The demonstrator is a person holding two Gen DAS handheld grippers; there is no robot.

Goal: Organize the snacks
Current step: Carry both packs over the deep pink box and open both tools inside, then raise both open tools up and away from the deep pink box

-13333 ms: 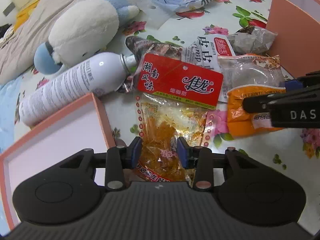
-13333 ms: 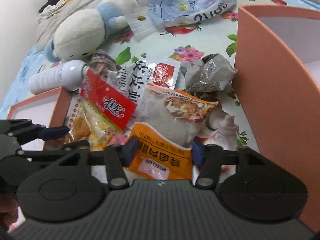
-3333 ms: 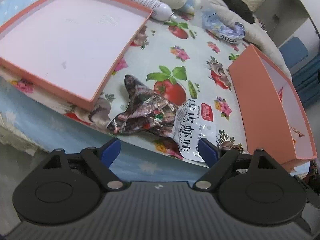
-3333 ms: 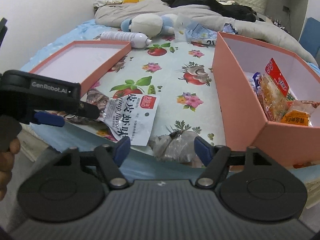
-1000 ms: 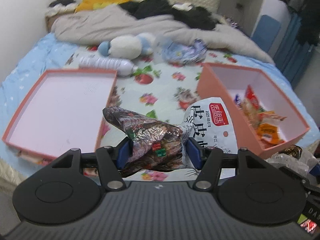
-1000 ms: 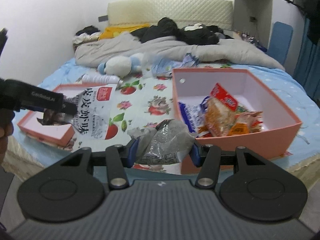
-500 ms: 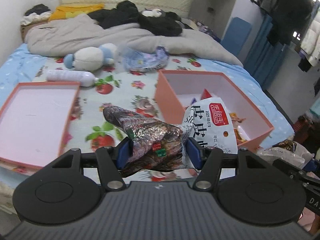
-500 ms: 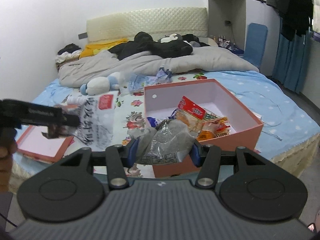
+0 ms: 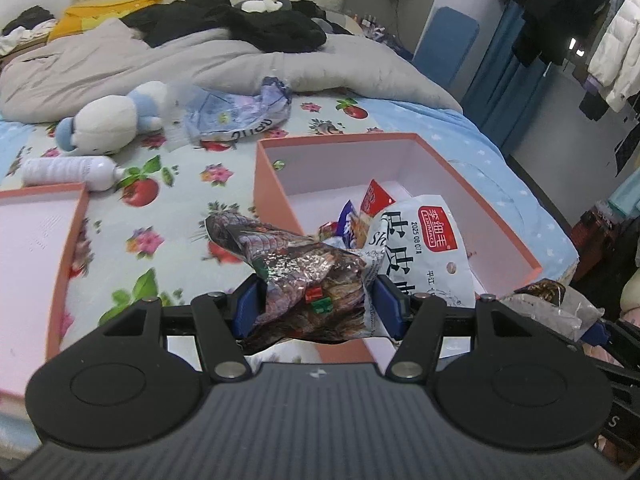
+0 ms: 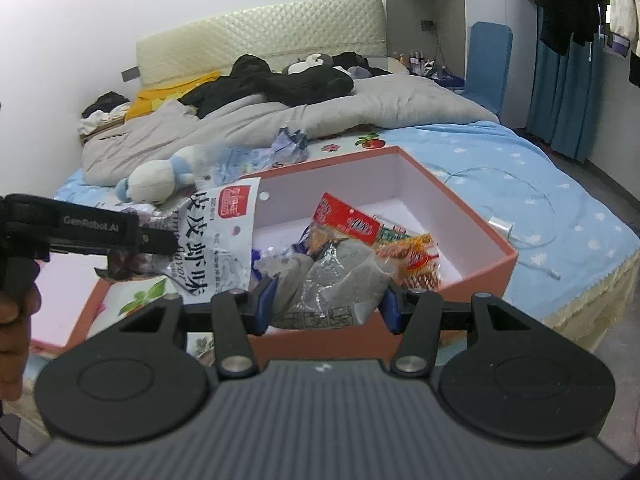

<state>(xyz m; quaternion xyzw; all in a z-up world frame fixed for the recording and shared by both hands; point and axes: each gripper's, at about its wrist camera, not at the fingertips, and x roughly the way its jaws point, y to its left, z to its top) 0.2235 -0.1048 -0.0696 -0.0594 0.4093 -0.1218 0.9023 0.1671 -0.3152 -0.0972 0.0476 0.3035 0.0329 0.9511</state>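
Left wrist: jaws pinch crinkly foil packet (image 9: 304,276); right jaws pinch grey foil pouch (image 10: 332,280).

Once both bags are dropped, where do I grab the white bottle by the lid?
Take the bottle across its body toward the neck end, coming from above. It lies on its side on the bed, long axis left to right, so the fingers should straddle it front and back. The lid's far rim runs close along its base half. The neck end pokes past that corner and probably leaves more finger room.
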